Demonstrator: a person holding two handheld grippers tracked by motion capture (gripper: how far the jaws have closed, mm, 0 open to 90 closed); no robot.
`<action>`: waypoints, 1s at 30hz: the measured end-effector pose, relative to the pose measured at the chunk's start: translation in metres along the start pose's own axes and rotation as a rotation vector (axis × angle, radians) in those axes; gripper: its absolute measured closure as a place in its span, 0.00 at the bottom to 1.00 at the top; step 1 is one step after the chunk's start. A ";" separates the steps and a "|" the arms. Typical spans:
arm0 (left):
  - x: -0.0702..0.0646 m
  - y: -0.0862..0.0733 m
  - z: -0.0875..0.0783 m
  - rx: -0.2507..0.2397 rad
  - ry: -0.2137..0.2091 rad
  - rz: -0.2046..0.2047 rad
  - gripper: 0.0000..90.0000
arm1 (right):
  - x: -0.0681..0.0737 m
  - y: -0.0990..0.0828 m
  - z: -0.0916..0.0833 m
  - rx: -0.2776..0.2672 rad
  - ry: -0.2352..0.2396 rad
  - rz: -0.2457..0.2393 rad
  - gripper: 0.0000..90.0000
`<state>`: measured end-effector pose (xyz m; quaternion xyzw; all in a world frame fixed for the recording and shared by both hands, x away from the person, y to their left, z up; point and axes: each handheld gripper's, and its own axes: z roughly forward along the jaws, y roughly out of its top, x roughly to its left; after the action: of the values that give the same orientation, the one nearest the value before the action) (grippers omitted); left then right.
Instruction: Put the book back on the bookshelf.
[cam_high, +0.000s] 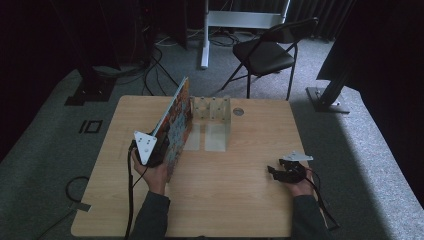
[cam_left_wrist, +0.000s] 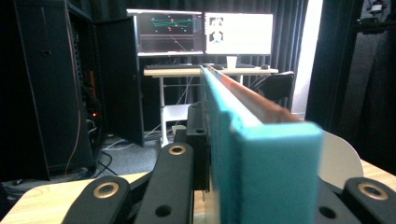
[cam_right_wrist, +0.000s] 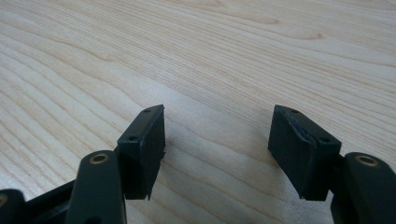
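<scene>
You're mid-carry: the book (cam_high: 176, 122) is lifted on edge above the surface (cam_high: 235, 190), tilted, its far end near the clear rack (cam_high: 212, 109) just beyond your left tool (cam_high: 159, 146). Next move, by my read: steer the book's far edge ahead of the tool into a rack slot, keeping it upright so it doesn't tip the rack. Left tool is clamped tight on the book's near edge, teal cover (cam_left_wrist: 261, 168) between the jaws. Right tool (cam_right_wrist: 217, 149) rests low over bare surface, well apart from the book, jaws wide, holding nothing.
</scene>
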<state>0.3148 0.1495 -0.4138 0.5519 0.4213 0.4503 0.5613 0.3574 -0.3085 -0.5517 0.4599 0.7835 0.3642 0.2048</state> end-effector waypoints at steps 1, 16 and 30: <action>-0.001 0.000 0.000 -0.002 0.007 -0.006 0.89 | 0.000 0.000 0.000 0.000 0.000 0.000 0.40; -0.004 -0.003 -0.002 -0.010 0.094 -0.013 0.89 | 0.000 0.000 0.000 0.000 0.000 0.000 0.40; -0.011 -0.004 0.003 -0.014 0.123 0.000 0.89 | 0.000 0.000 0.000 0.001 0.001 0.000 0.40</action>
<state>0.3148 0.1380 -0.4180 0.5191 0.4520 0.4863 0.5383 0.3575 -0.3087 -0.5517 0.4597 0.7838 0.3641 0.2045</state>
